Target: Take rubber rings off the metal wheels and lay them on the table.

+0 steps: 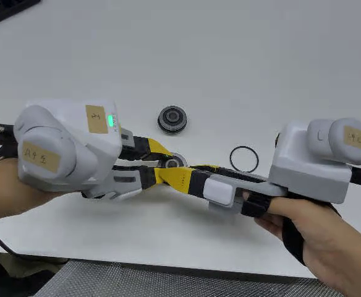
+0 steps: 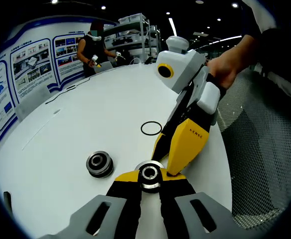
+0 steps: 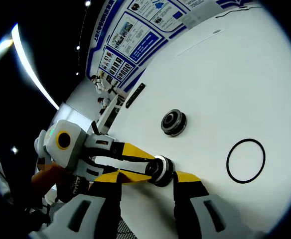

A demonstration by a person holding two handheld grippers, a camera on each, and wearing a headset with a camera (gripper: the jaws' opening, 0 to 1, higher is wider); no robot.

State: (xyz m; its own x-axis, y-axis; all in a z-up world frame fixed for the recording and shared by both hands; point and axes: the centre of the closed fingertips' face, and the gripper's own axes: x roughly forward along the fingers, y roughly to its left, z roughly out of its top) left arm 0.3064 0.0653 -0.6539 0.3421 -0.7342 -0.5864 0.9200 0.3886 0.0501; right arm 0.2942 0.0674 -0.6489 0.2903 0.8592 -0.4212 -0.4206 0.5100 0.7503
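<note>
- The metal wheel point(image 1: 175, 162) in hand hangs clear of the table point(image 1: 261, 62), above its near edge, caught between the two grippers that meet tip to tip in front of the person.
- The left gripper point(image 2: 150, 180) is closed on this wheel, one yellow tip on each side of it. By my reading it serves as the vice, steadying the wheel so that the other tool can work on its rim.
- The right gripper point(image 3: 150, 177) comes in from the opposite side. Its jaws stand partly apart and straddle the wheel, with one tip against the rim. I cannot tell whether they have pinched the rubber or merely rest beside it.
- The facing approach makes sense: a ring seated in a groove probably has to be peeled sideways while the wheel is kept from turning or slipping.
- Whether a rubber ring sits on the held wheel is too small to tell; a bright flange and a dark middle are all that show.
- One loose rubber ring point(image 3: 228, 162) lies flat on the table, just beyond the right gripper's jaws and well clear of both wheels, so at least one removal looks done.
- A second wheel point(image 1: 172, 119) rests on the table farther from the person, apart from the ring and untouched. Its rim looks dark, so it likely awaits its turn.
- Beyond the table, in the left gripper view, a person point(image 2: 93, 47) stands before a wall of posters.
</note>
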